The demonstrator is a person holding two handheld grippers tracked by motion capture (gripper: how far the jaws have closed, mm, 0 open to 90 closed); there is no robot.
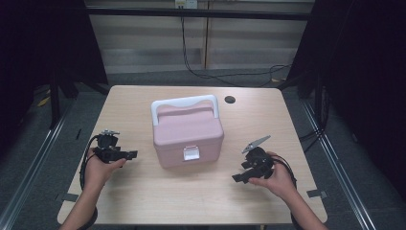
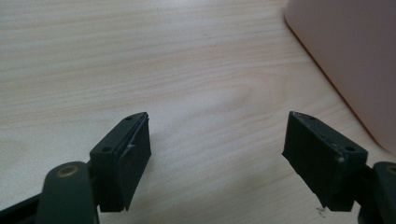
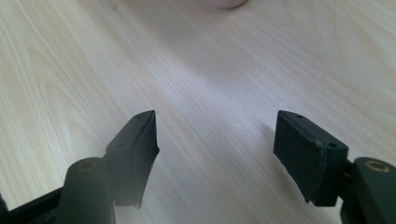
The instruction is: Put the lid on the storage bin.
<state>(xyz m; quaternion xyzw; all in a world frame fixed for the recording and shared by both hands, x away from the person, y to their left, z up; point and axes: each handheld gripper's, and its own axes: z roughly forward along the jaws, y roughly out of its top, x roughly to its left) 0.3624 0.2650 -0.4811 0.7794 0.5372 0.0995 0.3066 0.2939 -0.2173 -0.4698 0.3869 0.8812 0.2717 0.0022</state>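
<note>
Between our left tool (image 1: 130, 155) and right tool (image 1: 238, 178), both wide open and empty, stands the pink box (image 1: 187, 132) on the worktop (image 1: 143, 191).

1. Pink box (image 1: 187, 132): rounded plastic case, lid shut, centre of frame on the desk, standing upright.
2. White handle (image 1: 185, 103) folded toward the far side; white latch (image 1: 191, 153) on the near face.
</note>
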